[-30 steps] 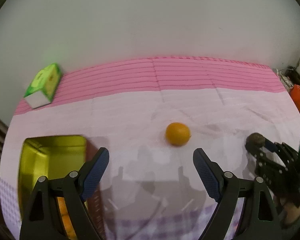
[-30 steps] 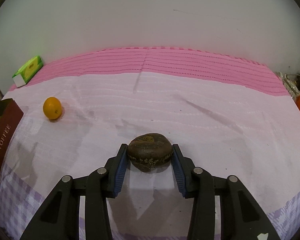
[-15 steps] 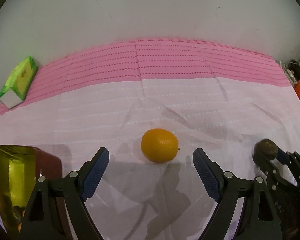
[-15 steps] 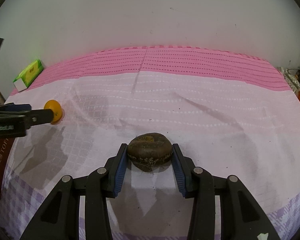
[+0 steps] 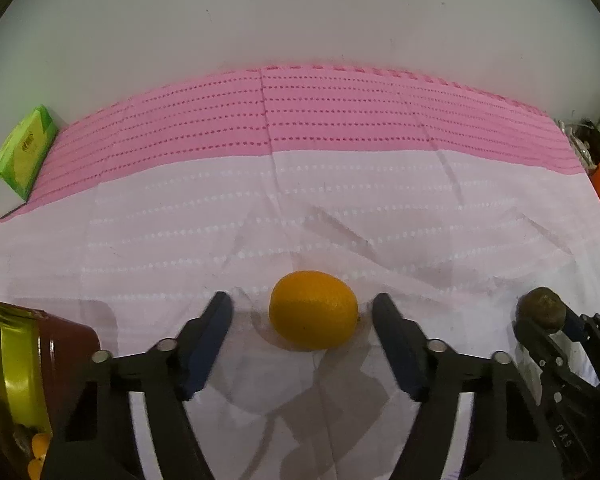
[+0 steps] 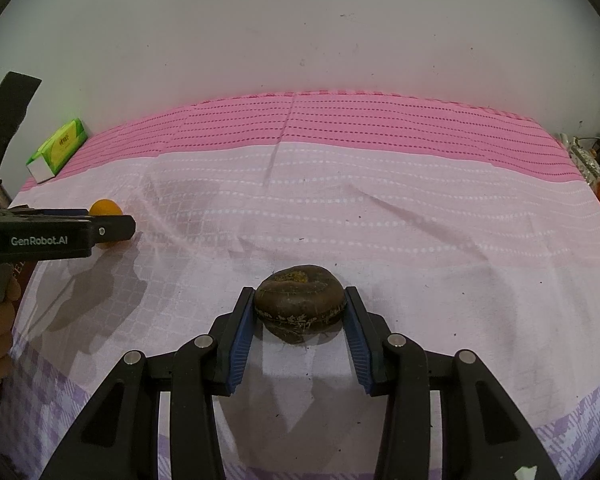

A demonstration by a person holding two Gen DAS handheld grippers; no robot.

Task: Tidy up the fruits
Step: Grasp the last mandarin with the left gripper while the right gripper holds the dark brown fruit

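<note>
The left gripper has come down and forward over the cloth, so the orange that lay well ahead of it now sits between its 2 fingers. Its jaws have just been closing, yet a gap shows on each side of the fruit, so they stand apart and nothing is gripped. This looks like the start of a pick. The tin, low to this gripper's left with small fruit inside, is probably where it goes. The right gripper has not moved: it stays clamped on the dark brown fruit, which looks just clear of the cloth.
</note>
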